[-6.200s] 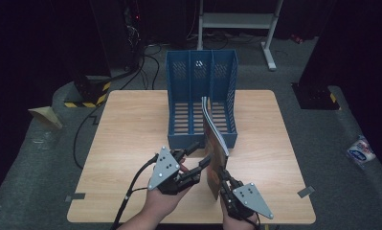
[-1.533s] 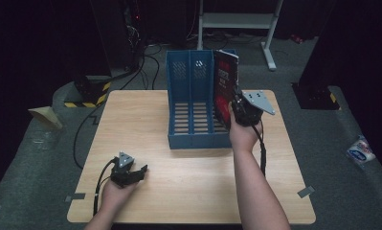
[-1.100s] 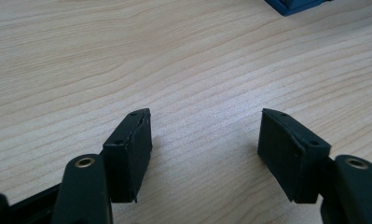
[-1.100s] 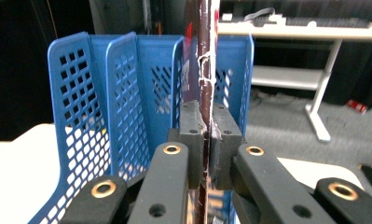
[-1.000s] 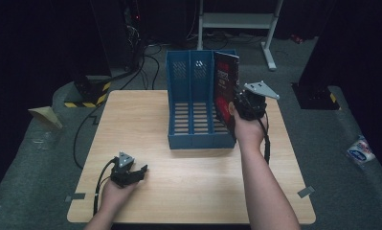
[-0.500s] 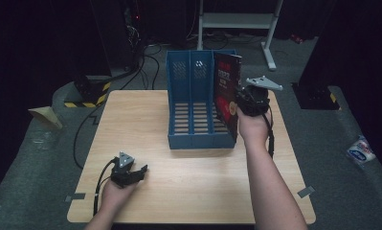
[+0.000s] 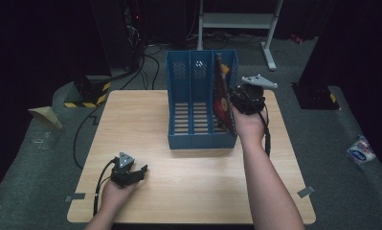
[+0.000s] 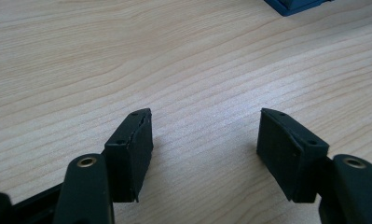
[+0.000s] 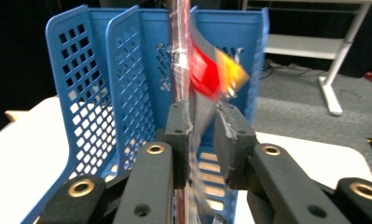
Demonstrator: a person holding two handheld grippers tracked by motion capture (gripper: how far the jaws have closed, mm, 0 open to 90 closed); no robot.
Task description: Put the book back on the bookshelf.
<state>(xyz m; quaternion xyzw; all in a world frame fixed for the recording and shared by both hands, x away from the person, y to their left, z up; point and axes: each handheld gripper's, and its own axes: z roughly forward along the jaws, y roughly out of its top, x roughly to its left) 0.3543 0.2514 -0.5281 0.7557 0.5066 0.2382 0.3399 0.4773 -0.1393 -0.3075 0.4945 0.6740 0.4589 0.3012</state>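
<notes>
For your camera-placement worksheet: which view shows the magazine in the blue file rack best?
The right gripper view: the magazine stands close up between the right gripper pads, whose jaws have just been opening. The high view shows it small in the rack's rightmost slot.

Blue perforated file rack, red-and-yellow book, pale woodgrain table

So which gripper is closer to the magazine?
Right. The right gripper is at the magazine in the blue rack, jaws just opening around it. The left gripper rests far off, near the table's front edge.
</notes>
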